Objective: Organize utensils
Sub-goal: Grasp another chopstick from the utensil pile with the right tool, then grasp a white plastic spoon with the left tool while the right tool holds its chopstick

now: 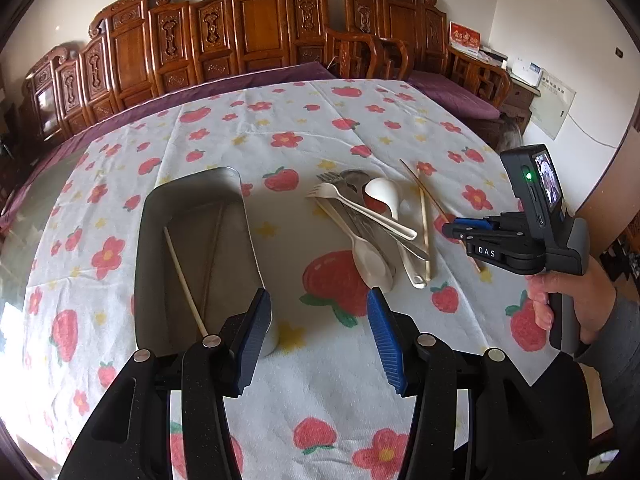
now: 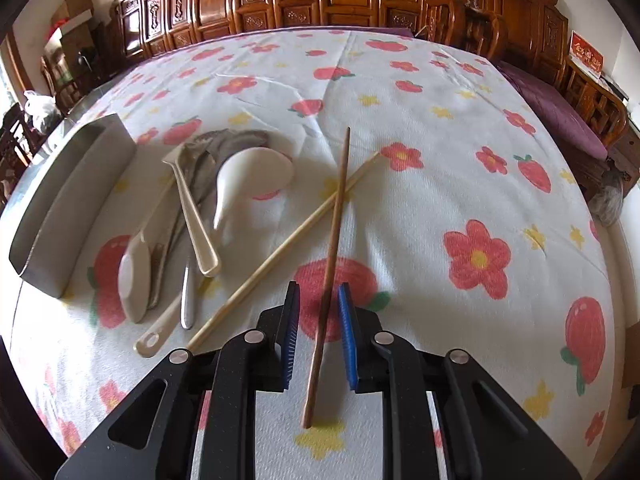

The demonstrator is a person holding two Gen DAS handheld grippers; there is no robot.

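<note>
A metal tray (image 1: 236,208) lies on the table with a pale chopstick (image 1: 184,280) and a dark one inside; the tray also shows at the left of the right wrist view (image 2: 68,204). A pile of forks and spoons (image 1: 368,220) lies to its right, with a white ladle spoon (image 2: 248,184). My left gripper (image 1: 316,336) is open and empty, low over the cloth beside the tray's near corner. My right gripper (image 2: 318,320) is open, its pads on either side of a brown chopstick (image 2: 332,248) that lies on the cloth, crossing a pale chopstick (image 2: 288,240).
A strawberry and flower tablecloth (image 2: 440,140) covers the table. Carved wooden chairs (image 1: 260,28) stand along the far side. A purple cushion (image 2: 552,108) lies at the right. The hand-held right gripper (image 1: 532,236) shows at the right of the left wrist view.
</note>
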